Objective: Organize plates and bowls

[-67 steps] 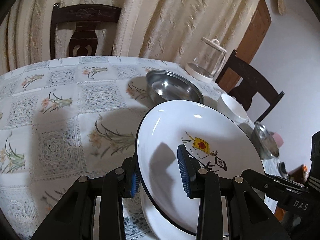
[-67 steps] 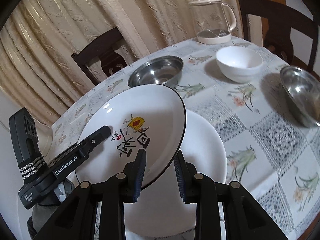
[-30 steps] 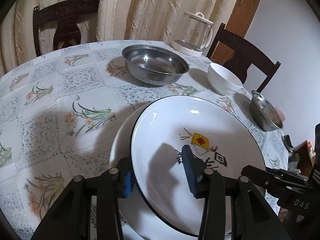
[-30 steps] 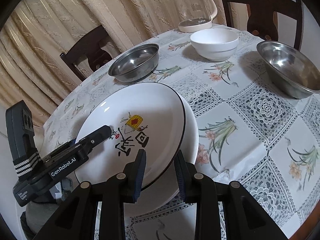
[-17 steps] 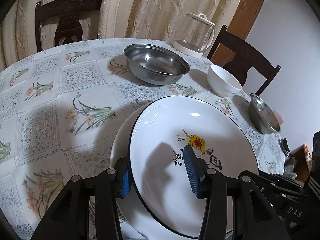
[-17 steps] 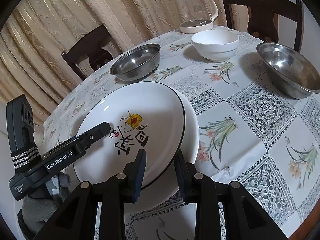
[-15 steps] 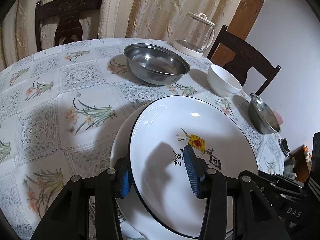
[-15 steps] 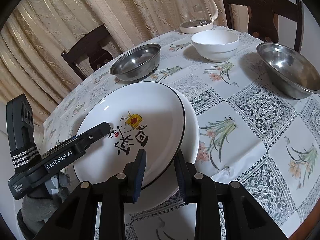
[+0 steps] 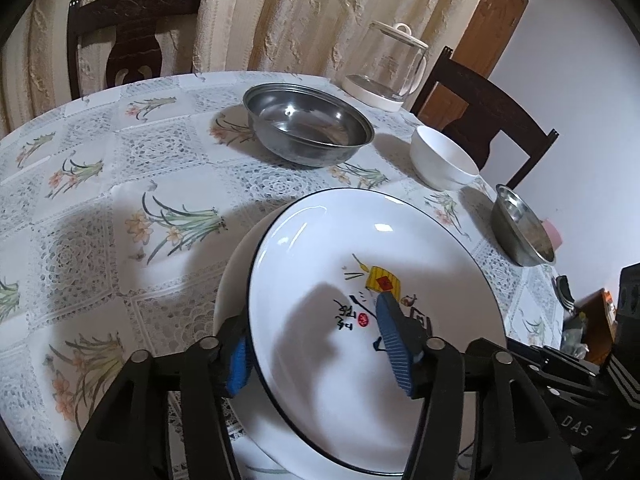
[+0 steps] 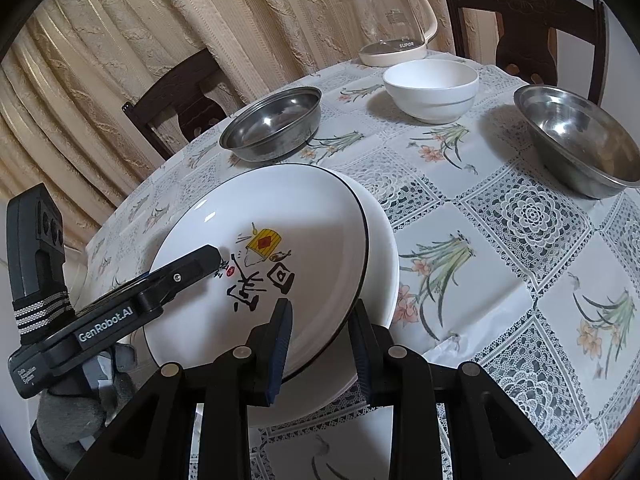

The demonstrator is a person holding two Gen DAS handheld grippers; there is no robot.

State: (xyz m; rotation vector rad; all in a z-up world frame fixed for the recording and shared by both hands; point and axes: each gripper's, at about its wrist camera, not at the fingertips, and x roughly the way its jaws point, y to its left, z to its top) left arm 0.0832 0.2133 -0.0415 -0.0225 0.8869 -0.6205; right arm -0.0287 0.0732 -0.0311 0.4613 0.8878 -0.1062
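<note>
Plainly, found the left gripper (image 9: pixel 316 344) with its blue pads (image 9: pixel 394 344) spread well apart, straddling the near rim of the decorated plate (image 9: pixel 320 248): one pad outside and under the rim, the other over the painted face, neither seen pressing. Saw that black-edged plate lying over a plain white plate (image 9: pixel 232 276) just ahead of the fingers, on the floral tablecloth (image 9: pixel 100 200). Further ahead of the left gripper, noted a wide steel bowl (image 9: pixel 308 128); ahead and to the right, a glass kettle (image 9: pixel 392 68), then a white bowl (image 9: pixel 444 160), then a smaller steel bowl (image 9: pixel 524 232) near the table's edge, each apart from the others. Found the right gripper (image 10: pixel 320 332) clamped on the decorated plate's near rim, one pad on the face, the other beneath, between the two plates. To its left, saw the left gripper's upper finger reaching over the plate, just beside the painted characters. Ahead and to its right, noted bare tablecloth, then the smaller steel bowl.
</note>
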